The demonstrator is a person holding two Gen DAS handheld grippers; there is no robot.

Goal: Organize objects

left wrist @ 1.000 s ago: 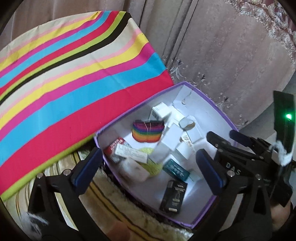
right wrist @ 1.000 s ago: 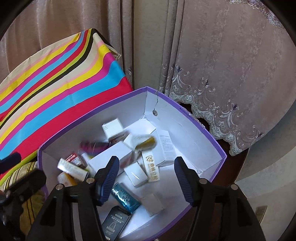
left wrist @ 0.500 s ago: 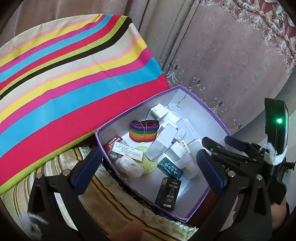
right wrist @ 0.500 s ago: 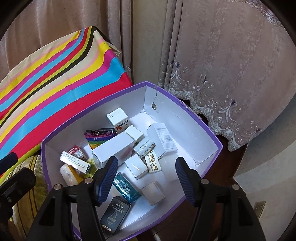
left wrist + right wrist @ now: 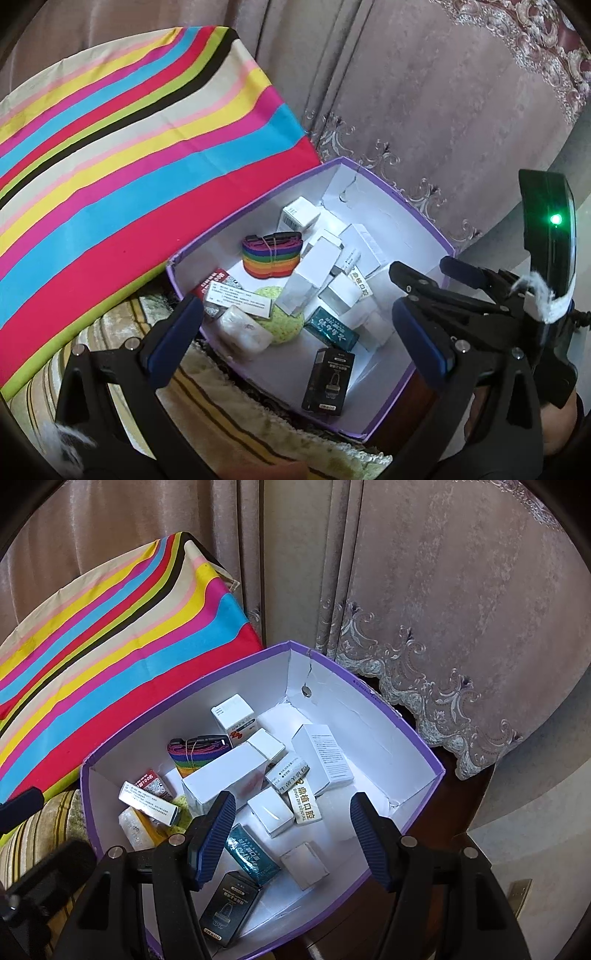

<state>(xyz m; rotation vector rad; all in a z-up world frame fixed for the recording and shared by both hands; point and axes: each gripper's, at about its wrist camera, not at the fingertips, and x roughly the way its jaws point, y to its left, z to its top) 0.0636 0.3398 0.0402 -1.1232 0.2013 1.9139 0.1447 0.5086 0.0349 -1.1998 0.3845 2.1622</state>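
Note:
A purple-edged white box (image 5: 399, 206) (image 5: 369, 698) lies open below both grippers. It holds several small white cartons, a rainbow strap (image 5: 271, 256) (image 5: 192, 753), a teal packet (image 5: 332, 328) (image 5: 251, 854), a black carton (image 5: 328, 382) (image 5: 227, 908), a yellow-green sponge (image 5: 286, 317) and a wrapped soap (image 5: 243, 330). My left gripper (image 5: 299, 336) is open and empty above the box's near side. My right gripper (image 5: 293, 838) is open and empty above the box; it also shows in the left wrist view (image 5: 436, 280).
A striped multicolour cloth (image 5: 129, 166) (image 5: 110, 638) covers a surface left of the box. Pink embroidered curtains (image 5: 443, 92) (image 5: 443, 590) hang behind. A striped beige rug or cushion (image 5: 229, 413) lies under the box's near edge. Dark wood (image 5: 461, 805) shows at the right.
Both grippers have pulled up and back from the box, which looks smaller. The items inside, blurred a second ago, have settled.

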